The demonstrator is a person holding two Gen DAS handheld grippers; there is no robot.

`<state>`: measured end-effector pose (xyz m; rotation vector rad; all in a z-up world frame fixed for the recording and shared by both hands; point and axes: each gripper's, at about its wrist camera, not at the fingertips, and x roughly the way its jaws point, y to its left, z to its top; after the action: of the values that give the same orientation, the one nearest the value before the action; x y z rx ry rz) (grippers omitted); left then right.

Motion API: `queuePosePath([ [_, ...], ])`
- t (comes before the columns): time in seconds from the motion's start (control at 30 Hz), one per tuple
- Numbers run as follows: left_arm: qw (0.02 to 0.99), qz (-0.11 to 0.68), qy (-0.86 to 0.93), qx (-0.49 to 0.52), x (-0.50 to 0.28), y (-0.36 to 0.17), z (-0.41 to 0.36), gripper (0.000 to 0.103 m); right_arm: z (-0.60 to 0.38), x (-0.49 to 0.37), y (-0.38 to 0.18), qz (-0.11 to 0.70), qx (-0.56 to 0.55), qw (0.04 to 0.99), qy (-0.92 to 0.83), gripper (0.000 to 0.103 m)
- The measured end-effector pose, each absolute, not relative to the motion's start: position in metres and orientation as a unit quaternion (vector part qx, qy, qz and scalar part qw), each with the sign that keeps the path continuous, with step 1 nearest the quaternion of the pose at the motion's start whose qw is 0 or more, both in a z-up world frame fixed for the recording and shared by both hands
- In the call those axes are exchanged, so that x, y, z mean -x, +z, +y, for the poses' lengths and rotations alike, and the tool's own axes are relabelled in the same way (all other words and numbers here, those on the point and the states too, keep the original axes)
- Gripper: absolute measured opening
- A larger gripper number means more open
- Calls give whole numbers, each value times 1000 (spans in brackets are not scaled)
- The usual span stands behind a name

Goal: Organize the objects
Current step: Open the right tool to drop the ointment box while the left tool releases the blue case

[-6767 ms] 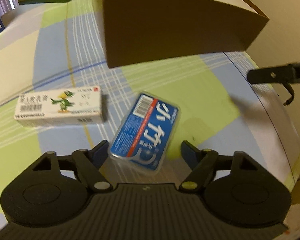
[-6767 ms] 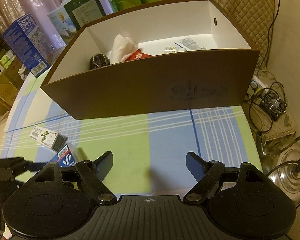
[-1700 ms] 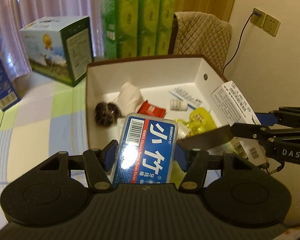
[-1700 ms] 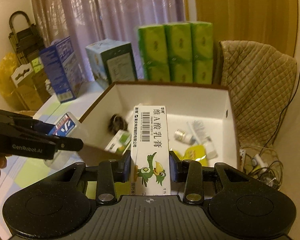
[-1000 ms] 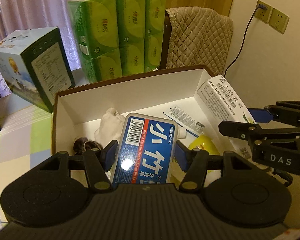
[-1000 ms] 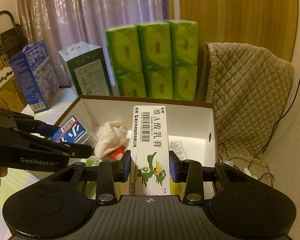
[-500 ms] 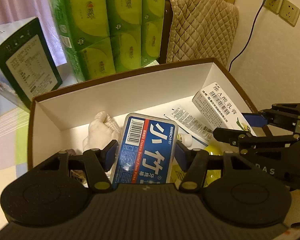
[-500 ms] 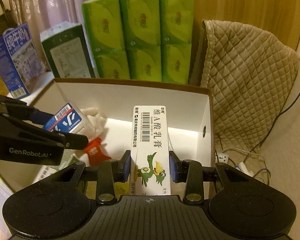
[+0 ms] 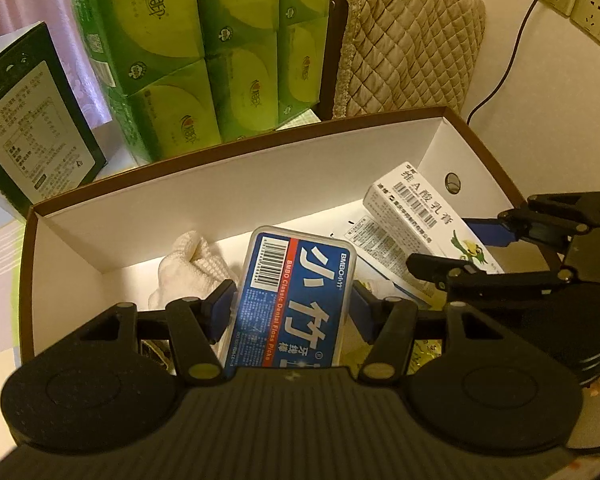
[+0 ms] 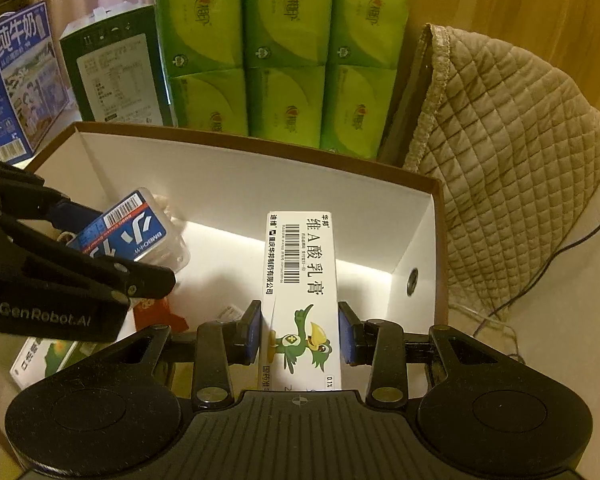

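the left gripper [image 9: 292, 304] has its blue-padded fingers [image 9: 220, 308] closed against the long sides of the dental floss box [image 9: 296, 296], a clear-edged case with a blue label and a barcode, and holds it above the open cardboard box [image 9: 236, 184], over its middle. the right gripper [image 10: 299, 330] has its fingers [image 10: 252, 330] pressed on both sides of the ointment carton [image 10: 302, 276], a white carton with a green bird printed on it, held lengthwise over the right half of the same cardboard box, near its right wall with the round hole. the two held things are apart, side by side over the box, neither touching its floor as far as the views show. inside the box lie a white cloth [image 9: 188, 264] by the back wall, a red packet [image 10: 160, 312] under the left gripper, and a white and green packet [image 10: 44, 356] by the near left corner; something yellow lies lower down but is mostly hidden. behind the box stand green tissue packs [image 10: 284, 40], a dark green carton [image 10: 116, 68] and a blue milk carton [image 10: 20, 72] along the far edge of the counter, with a quilted chair back [image 10: 500, 152] off the far right corner.
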<state>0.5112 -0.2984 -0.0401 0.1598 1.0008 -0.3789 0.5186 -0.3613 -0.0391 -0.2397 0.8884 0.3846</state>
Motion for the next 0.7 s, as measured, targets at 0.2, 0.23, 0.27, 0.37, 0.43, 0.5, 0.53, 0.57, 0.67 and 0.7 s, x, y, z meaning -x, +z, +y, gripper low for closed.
queuePosePath([
  [0.2,857,478,-177,-73,-518,-44,-297,56,-358,-525,-39,400,115,890,187,35],
  [0.23,857,479,-175,-72,-518,-45,-296,56,-358,-526,-39,401,115,890,186,36],
  [0.27,857,480,-174,-71,-519,-46,-295,56,-359,-526,-39,401,114,890,187,37],
  [0.37,857,481,-172,-73,-520,-49,-294,56,-362,-525,-39,399,108,891,188,41],
  [0.43,856,482,-172,-74,-520,-51,-294,56,-364,-523,-38,397,105,891,191,43],
  [0.5,855,484,-171,-76,-520,-52,-295,56,-365,-521,-38,398,102,892,190,45],
  [0.53,855,484,-171,-76,-521,-52,-295,56,-367,-521,-38,399,100,892,189,46],
  [0.57,855,484,-171,-75,-521,-53,-295,56,-367,-521,-38,400,98,892,188,46],
  [0.67,855,483,-171,-75,-521,-53,-295,56,-369,-520,-38,398,97,892,189,47],
  [0.7,856,482,-171,-75,-522,-53,-296,56,-370,-520,-38,398,95,893,188,48],
])
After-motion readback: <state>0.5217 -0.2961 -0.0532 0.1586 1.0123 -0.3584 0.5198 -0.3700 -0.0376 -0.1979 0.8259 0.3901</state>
